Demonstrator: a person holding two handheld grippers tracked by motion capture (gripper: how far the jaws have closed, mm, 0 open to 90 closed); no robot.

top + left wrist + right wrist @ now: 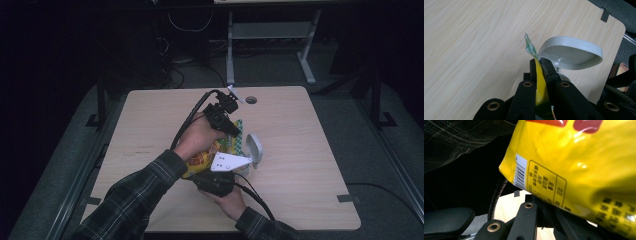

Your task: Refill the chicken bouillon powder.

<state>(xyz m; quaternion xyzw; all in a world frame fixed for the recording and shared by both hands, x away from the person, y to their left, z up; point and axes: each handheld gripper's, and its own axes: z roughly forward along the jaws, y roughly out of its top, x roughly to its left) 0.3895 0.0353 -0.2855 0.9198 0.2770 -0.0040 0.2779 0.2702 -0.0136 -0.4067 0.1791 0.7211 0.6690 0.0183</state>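
a: what's on the table (150,115)?

b: a light wooden table seen from above. near its middle, 2 hands hold a black gripper each, and between them hangs a yellow snack bag (202,159) with a green and white checked top edge.

a: where exactly is the bag?

b: held up just above the table's centre, just beside a grey bowl (254,149) that stands tilted on its edge, hollow side toward the bag.

a: what is the left gripper doing?

b: the left gripper (226,121) sits at the bag's upper end. in the left gripper view its jaws are clenched on the thin top seam of the bag (540,82), which rises between them as a yellow strip ending in the checked tip. the bowl (571,53) is right behind.

a: and the right gripper?

b: the right gripper (220,176), with a grey 3-cornered plate on top, is at the bag's lower end. in the right gripper view the bag's back (579,170), with barcode and printed panel, lies right over the jaws, which are clenched on its lower edge.

a: anything else?

b: plaid sleeves (135,195) enter from the bottom.
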